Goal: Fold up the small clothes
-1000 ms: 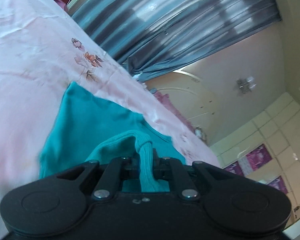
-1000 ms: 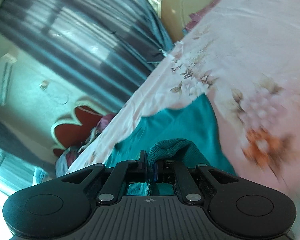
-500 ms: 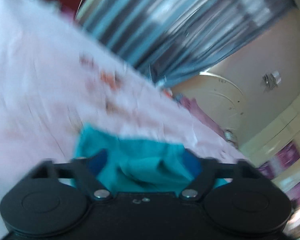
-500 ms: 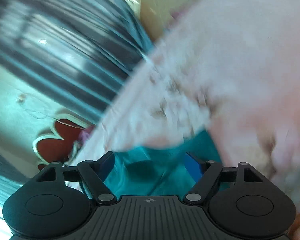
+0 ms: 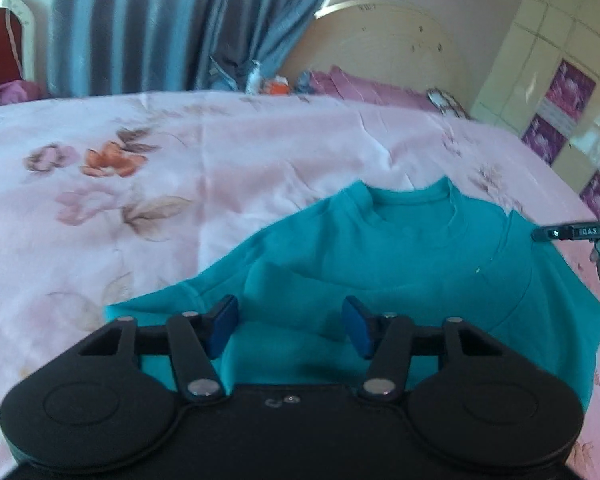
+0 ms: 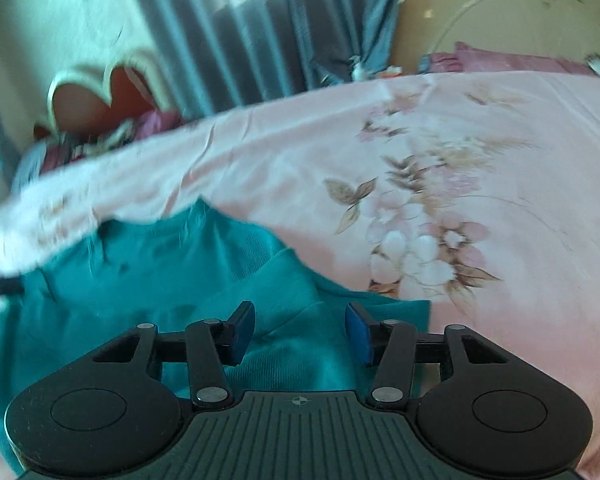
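shirt: teal knit shirt point(image 5: 400, 264), rumpled, ribbed collar, lying on floral pink bedsheet point(image 5: 180, 184).
left gripper point(image 5: 290, 326): just narrowing, pads apart, nothing pinched.
right gripper point(image 6: 300, 332): the same, released over a fold.
room: bare sheet beyond both shirt edges.

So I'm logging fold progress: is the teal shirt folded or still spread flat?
Partly folded: the teal shirt lies on the pink sheet with fabric doubled over near its bottom edge, neckline still exposed.

Left wrist view: looks forward and down along the left gripper point(image 5: 290, 326), close over the near edge of the teal shirt point(image 5: 400, 264) on the bed point(image 5: 140, 200); the curtain point(image 5: 140, 24) and headboard point(image 5: 380, 52) lie behind. The right gripper point(image 5: 568, 233) shows at its right edge.

Right wrist view: same tilt over the right gripper point(image 6: 302, 332), from the shirt's point(image 6: 160, 272) other side. Both views share the shirt, bed point(image 6: 480, 160), curtain point(image 6: 240, 20) and headboard point(image 6: 480, 12).
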{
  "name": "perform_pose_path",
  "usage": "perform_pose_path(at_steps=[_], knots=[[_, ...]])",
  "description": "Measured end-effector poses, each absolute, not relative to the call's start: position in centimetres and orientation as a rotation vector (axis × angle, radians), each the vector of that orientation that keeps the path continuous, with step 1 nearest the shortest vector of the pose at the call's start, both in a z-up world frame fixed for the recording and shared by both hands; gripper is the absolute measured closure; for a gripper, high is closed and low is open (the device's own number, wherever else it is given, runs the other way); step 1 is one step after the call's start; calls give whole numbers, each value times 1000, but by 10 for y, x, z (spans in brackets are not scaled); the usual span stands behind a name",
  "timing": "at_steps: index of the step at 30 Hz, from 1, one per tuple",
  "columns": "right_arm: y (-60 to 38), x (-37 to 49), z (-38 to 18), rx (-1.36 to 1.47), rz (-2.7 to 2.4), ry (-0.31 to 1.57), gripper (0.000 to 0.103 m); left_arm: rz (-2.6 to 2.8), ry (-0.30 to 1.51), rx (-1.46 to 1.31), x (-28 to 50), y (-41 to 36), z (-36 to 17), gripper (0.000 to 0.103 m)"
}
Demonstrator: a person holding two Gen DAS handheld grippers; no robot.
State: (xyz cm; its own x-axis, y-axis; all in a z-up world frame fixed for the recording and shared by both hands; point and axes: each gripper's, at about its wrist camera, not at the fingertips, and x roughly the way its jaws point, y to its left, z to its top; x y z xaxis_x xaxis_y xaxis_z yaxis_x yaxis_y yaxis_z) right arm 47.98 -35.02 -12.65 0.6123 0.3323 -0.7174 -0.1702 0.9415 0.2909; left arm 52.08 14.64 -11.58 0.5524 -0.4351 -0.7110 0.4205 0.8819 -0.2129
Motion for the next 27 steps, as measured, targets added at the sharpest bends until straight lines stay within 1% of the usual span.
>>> perform_pose_path(at_steps=[1, 2, 3, 4, 5, 6, 7, 9, 10, 12, 15, 21, 27], knots=[[-345, 482, -129, 163, 299, 880, 68, -505, 851, 5, 522, 143, -118, 56], [-341, 483, -131, 134, 312, 891, 74, -502, 859, 23, 525, 140, -121, 61], [-340, 482, -130, 113, 324, 885, 81, -500, 863, 30, 526, 138, -124, 72], [-337, 480, -130, 94, 338, 875, 92, -509, 863, 25, 526, 138, -125, 78], [-335, 480, -129, 80, 343, 872, 94, -517, 858, 23, 524, 138, -124, 90], [-331, 478, -128, 60, 341, 860, 96, -512, 831, 33, 521, 138, -122, 94], [-331, 472, -124, 46, 325, 816, 97, -486, 769, 36, 514, 139, -118, 94], [-341, 456, -109, 91, 254, 686, 98, -425, 548, -47, 488, 154, -97, 94], [-349, 451, -106, 145, 214, 650, 98, -354, 521, -63, 483, 159, -94, 95], [-349, 451, -110, 140, 194, 653, 98, -323, 567, -80, 490, 161, -100, 95], [-346, 457, -109, 166, 197, 658, 98, -331, 603, -18, 497, 146, -104, 95], [-347, 465, -106, 162, 182, 649, 98, -315, 584, -35, 504, 146, -100, 95], [-343, 470, -123, 145, 166, 724, 98, -286, 667, 47, 516, 129, -116, 94]])
